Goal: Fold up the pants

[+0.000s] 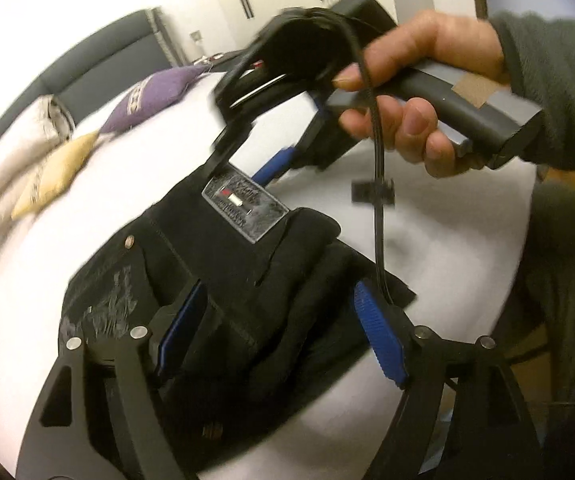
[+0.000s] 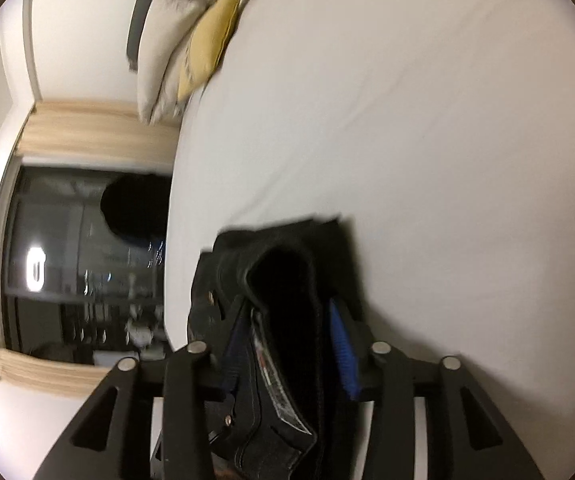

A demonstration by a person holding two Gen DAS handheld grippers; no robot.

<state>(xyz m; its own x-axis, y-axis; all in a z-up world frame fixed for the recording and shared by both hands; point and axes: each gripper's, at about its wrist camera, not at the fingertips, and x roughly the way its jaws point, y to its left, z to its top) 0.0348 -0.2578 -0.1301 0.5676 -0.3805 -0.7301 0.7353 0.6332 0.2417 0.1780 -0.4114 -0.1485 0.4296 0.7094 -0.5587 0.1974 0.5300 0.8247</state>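
While both tools flank folded pants [image 1: 247,280], white bed [image 2: 427,120] spreads beyond

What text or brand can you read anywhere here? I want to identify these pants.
Waistband patch on the black pants: printed lettering and a small red-and-white mark, too blurred to read.
Same patch in the right wrist view: unreadable.
No other text is visible.

Black folded pants [image 1: 223,280] on white bed [image 1: 447,240]

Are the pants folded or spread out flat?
Folded: the pants form a compact, layered bundle on the bed, with the waistband label on top.
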